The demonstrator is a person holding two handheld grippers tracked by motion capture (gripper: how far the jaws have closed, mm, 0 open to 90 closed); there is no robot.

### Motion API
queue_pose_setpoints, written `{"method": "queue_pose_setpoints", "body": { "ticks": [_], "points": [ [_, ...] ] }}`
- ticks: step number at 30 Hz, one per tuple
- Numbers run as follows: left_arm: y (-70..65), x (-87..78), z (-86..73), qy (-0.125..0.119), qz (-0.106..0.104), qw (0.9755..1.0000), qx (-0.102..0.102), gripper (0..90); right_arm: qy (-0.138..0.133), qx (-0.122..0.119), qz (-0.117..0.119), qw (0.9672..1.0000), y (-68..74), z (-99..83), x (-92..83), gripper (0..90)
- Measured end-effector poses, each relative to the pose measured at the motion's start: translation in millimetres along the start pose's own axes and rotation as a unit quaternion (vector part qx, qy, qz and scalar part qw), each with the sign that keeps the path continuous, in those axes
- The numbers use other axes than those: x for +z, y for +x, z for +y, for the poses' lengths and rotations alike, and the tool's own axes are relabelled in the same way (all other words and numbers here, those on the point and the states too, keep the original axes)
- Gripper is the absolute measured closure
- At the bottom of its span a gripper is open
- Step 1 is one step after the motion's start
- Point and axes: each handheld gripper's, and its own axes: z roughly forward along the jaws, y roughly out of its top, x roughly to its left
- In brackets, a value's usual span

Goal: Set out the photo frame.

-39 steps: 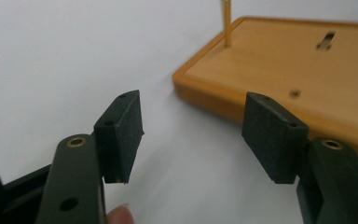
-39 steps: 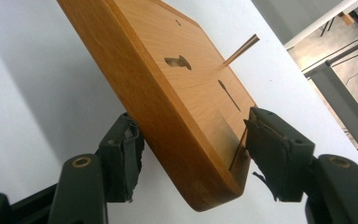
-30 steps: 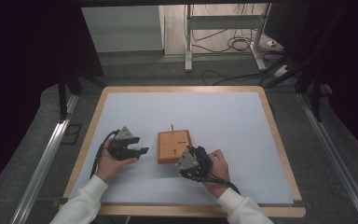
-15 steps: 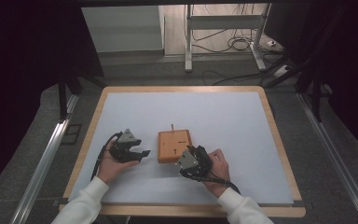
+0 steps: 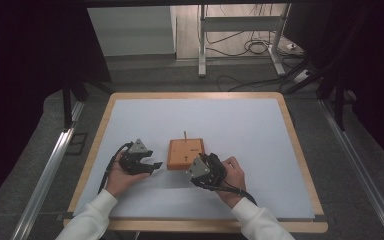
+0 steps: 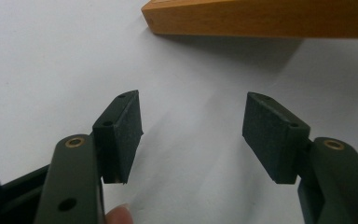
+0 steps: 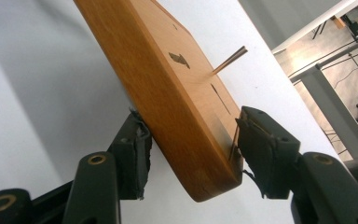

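Wooden block (image 5: 184, 153) lies mid-table; the right gripper (image 7: 192, 154), its jaws just closing, straddles the near right corner. The left gripper (image 6: 192, 135) gapes empty beside it.

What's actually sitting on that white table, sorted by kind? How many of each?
Wooden block: 1
Thin wooden peg standing up from the block: 1
Hand-held grippers: 2, the left gripper and the right gripper
Total: 4

left tool (image 6: 191, 135), jaws wide apart (nothing between), above white table (image 6: 51, 60), wooden block (image 6: 261, 18) just beyond
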Motion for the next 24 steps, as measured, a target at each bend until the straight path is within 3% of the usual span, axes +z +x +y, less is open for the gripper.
{"method": "queue_pose_setpoints", "body": {
  "ticks": [9,14,24],
  "points": [
    [1.6,0.4,-0.6,0.001,-0.002,1.0,-0.001,37.1,0.004,-0.02,0.004,0.9998,-16.4,13.4,0.1,54.1],
    [2.1,1.2,-1.2,0.002,-0.003,1.0,-0.002,37.1,0.009,-0.034,0.022,0.9991,-29.6,24.3,1.8,58.6],
    [3.7,2.2,-2.4,0.004,-0.004,1.0,-0.003,37.0,0.007,-0.054,0.024,0.9983,-34.4,34.7,6.0,64.5]
  ]
}}
